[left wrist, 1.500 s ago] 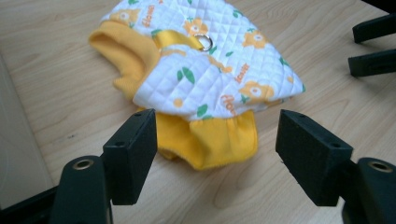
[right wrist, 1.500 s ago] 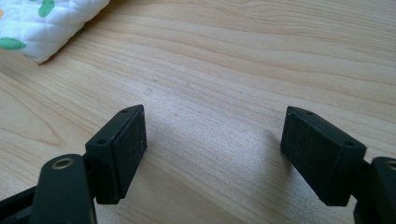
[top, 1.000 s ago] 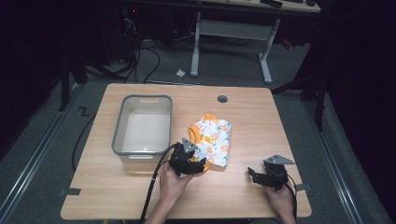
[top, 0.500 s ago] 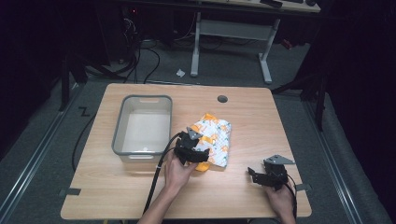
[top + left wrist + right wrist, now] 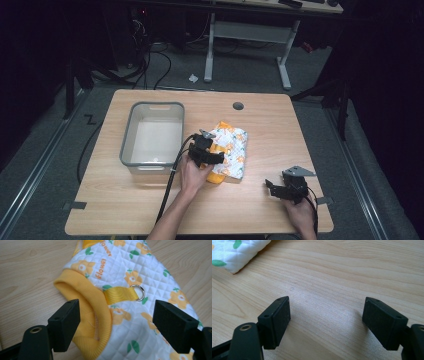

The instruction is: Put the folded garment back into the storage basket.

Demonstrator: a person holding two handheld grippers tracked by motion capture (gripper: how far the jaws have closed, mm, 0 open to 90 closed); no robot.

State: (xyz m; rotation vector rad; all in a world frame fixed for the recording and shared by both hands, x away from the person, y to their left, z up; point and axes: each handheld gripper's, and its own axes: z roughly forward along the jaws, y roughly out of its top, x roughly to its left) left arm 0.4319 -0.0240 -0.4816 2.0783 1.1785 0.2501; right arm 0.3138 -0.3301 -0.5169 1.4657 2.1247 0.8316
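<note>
A small quilted white garment (image 5: 231, 149) printed with orange flowers lies in the middle of the wooden table (image 5: 260, 117). It has yellow ribbed trim (image 5: 82, 296) and a yellow strap with a metal ring (image 5: 138, 292). My left gripper (image 5: 206, 151) hovers over its near-left end, open, jaws straddling the trim and strap (image 5: 116, 322). My right gripper (image 5: 287, 189) rests open near the table's front right, over bare wood (image 5: 325, 322), with a corner of the garment (image 5: 235, 255) at far left.
An empty grey plastic bin (image 5: 151, 134) stands left of the garment. A round cable hole (image 5: 238, 106) sits near the table's far edge. Beyond the table are cables and another desk's white legs (image 5: 245, 35) on the floor.
My left gripper has moved forward and a little right, from the garment's near edge to over its yellow-trimmed end. The right gripper has stayed put.
</note>
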